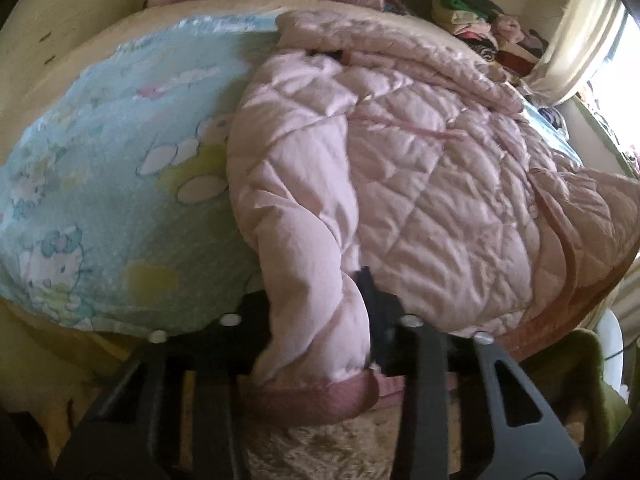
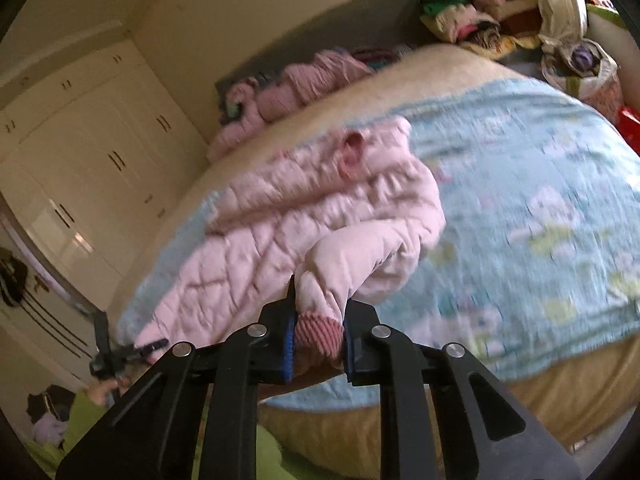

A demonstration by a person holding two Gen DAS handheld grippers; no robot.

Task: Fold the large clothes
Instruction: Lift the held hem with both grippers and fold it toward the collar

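Note:
A pink quilted jacket (image 1: pixel 420 168) lies spread on a bed covered by a light blue cartoon blanket (image 1: pixel 100 160). My left gripper (image 1: pixel 320 320) is shut on one sleeve near its ribbed darker-pink cuff (image 1: pixel 320 400), which hangs over the bed's near edge. In the right wrist view the jacket (image 2: pixel 280 216) lies left of centre on the blanket (image 2: pixel 520 208). My right gripper (image 2: pixel 318 332) is shut on the other sleeve at its ribbed cuff (image 2: pixel 318 334), held above the bed edge. The left gripper (image 2: pixel 120 354) shows small at the far left.
Pink bedding (image 2: pixel 300 80) is heaped along the headboard. Piles of clothes (image 2: pixel 472 12) sit at the far corner by a curtain (image 1: pixel 576 40). White wardrobes (image 2: pixel 80 140) stand to the left. A beige rug (image 1: pixel 340 452) lies below the bed edge.

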